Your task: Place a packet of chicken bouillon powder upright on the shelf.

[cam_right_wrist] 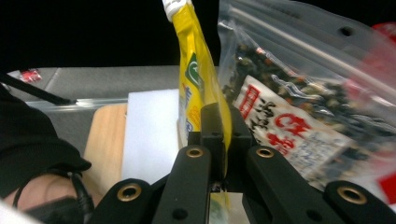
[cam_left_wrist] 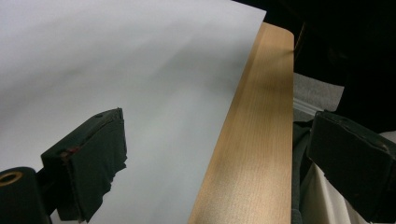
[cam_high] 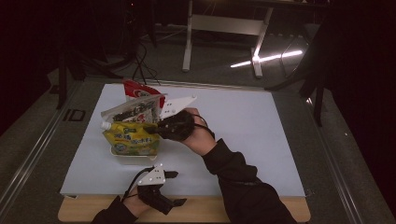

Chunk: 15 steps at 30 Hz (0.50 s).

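The right gripper (cam_right_wrist: pixel 219 126) is clenched on the edge of a yellow plastic spouted pouch (cam_high: pixel 131 137), which stands in a shallow white tray (cam_high: pixel 133 157) on the left part of the white sheet-covered table (cam_high: pixel 243 126). Just behind the pouch leans a clear zip bag of dark dried food (cam_high: pixel 133 112), with a red packet (cam_high: pixel 139 89) farther back. The left gripper (cam_left_wrist: pixel 215 158) hangs released over the near wooden table edge (cam_left_wrist: pixel 252 154), holding nothing.

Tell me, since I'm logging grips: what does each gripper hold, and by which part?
The right gripper is shut on the yellow pouch, pinching its flat side edge. The left gripper stands open over the white sheet, holding nothing.
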{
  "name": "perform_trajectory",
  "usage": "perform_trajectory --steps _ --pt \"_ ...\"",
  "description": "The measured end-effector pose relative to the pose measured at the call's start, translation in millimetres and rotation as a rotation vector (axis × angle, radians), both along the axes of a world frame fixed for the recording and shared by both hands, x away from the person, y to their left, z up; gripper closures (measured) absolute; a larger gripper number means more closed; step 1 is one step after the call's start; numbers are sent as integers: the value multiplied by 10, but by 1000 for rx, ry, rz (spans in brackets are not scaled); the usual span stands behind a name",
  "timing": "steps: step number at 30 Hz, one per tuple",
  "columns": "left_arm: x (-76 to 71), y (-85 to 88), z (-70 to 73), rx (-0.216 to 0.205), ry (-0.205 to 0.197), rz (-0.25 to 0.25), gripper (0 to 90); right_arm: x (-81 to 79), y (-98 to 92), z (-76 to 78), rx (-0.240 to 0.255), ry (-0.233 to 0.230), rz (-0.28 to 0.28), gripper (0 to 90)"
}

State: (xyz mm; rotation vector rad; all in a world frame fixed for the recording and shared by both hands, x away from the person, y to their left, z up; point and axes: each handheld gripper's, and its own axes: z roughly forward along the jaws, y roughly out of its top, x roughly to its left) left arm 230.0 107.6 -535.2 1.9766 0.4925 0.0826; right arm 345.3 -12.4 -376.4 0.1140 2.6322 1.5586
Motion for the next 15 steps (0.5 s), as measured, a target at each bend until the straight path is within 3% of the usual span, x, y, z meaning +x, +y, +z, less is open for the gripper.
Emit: perform_trajectory --steps 2,7,11,12,14,15 --pt "-3 3 1 -11 5 0 57 22 51 -42 8 25 7 899" --pt "-2 15 -1 -5 1 4 57 28 155 -249 -50 50 3 897" --pt "8 27 -7 -7 3 12 57 29 156 -341 -61 68 -3 895" --pt "9 31 -4 -8 1 12 57 41 127 -402 -42 88 0 890" --pt "9 32 -3 -12 1 15 58 47 106 -411 -35 99 -2 863" --pt "12 34 -2 -8 -1 16 57 46 91 -416 -32 97 -9 790"
